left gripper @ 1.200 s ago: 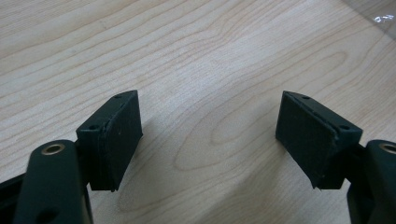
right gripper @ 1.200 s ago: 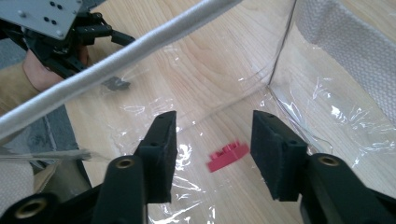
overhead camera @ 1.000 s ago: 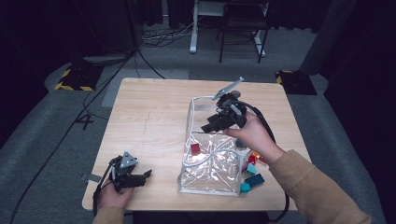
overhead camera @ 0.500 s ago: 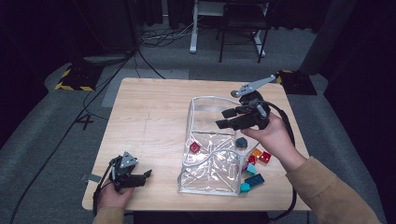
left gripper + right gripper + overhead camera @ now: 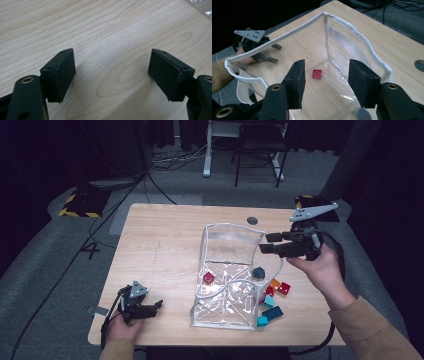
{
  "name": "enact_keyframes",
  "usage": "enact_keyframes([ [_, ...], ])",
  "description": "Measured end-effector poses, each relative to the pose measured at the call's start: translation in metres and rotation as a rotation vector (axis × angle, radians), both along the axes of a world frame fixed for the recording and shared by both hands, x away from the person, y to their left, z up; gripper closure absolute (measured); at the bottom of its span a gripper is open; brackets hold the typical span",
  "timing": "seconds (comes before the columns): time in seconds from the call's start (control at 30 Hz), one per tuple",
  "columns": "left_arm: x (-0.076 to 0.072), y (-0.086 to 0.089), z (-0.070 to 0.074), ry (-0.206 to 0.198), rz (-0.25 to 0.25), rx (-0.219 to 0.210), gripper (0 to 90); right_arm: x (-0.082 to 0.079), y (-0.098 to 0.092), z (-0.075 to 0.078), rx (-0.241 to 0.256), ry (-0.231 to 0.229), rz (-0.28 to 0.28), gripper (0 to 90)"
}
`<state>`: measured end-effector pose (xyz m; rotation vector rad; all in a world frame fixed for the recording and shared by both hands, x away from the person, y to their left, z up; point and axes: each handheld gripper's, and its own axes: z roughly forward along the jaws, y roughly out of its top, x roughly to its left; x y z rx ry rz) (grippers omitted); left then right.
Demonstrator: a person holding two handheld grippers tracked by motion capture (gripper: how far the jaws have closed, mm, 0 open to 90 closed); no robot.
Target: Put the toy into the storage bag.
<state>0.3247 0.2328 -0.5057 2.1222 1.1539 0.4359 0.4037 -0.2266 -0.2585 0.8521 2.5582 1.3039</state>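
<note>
The clear plastic bag (image 5: 232, 270) stands open mid-table with bare wood (image 5: 165, 245) from 9 to 12 o'clock, 1 red brick (image 5: 208, 278) inside it, while the right gripper (image 5: 265, 243), jaws spread and empty, hovers at its 2 o'clock rim and the left gripper (image 5: 156, 306), also spread, rests at 8 o'clock.

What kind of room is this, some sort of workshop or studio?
Probably a lab or recording studio rather than a home. A lone wooden table stands on grey carpet, black curtains hang around it, cables trail across the floor, and yellow-black hazard tape marks a stand's base.
</note>
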Motion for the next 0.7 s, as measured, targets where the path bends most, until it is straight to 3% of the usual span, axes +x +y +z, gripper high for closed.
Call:
enact_keyframes([
  [0.4, 0.003, -0.001, 0.000, 0.004, 0.010, 0.000, 20.6, -0.008, -0.056, 0.004, 0.024, -0.025, -0.106, 48.7],
  [0.7, 0.003, -0.001, 0.000, 0.004, 0.010, 0.000, 20.6, -0.008, -0.087, -0.002, 0.050, -0.020, -0.170, 48.8],
])
